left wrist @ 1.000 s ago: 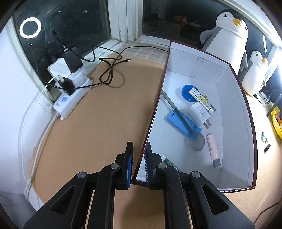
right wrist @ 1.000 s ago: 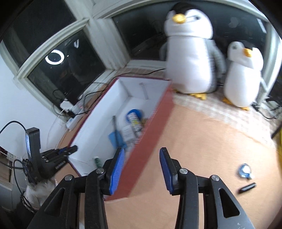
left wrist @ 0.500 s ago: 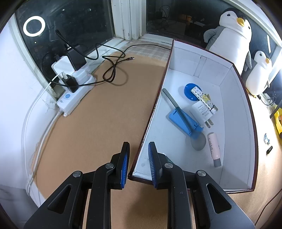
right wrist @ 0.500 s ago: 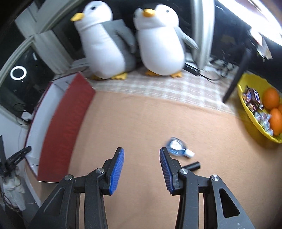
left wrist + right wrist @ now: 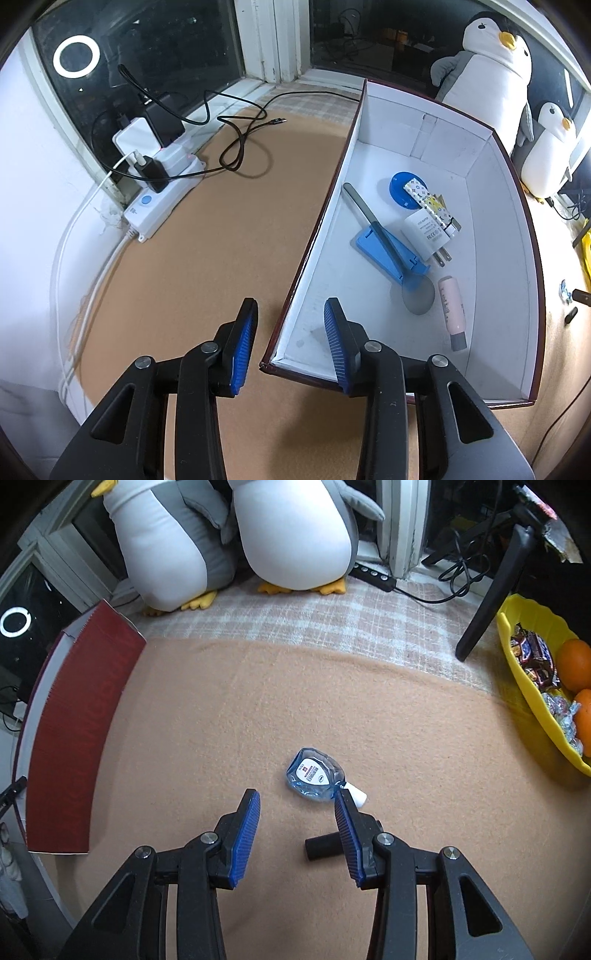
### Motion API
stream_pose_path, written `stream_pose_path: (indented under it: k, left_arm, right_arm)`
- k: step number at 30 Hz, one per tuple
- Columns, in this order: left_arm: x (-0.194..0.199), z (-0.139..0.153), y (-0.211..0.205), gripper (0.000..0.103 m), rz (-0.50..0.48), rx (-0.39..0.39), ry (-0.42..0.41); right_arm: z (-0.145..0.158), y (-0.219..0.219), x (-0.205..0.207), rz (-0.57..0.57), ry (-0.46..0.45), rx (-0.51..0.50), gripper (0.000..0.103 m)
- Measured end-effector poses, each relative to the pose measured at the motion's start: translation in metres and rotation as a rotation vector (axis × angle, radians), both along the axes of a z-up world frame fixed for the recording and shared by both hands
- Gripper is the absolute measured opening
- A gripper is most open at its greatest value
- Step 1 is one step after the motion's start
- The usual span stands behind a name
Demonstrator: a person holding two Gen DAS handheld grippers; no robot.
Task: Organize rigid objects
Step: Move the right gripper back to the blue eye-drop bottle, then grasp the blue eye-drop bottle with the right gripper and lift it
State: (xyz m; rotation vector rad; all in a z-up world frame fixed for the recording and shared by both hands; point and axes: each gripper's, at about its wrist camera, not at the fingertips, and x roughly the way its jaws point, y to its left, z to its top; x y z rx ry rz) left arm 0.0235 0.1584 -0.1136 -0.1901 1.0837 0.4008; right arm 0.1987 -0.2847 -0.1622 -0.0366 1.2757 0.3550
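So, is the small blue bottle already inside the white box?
No, the small blue bottle lies on the tan cloth, outside the white box.

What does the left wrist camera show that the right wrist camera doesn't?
Only the left wrist view: inside the box, a blue stand, white charger and pink tube, plus a power strip; left gripper opening astride the box wall.
Only the right wrist view: blue bottle, black cylinder, yellow bowl.
Both: the box, two plush penguins.
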Motion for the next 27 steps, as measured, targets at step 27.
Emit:
stream_pose_path:
  k: [27]
  left_arm:
    - [0.001,-0.004,0.006,0.036,0.012,-0.007,-0.004]
  right_arm:
    - [-0.025,0.016,-0.006,0.073,-0.026,-0.160,0.028]
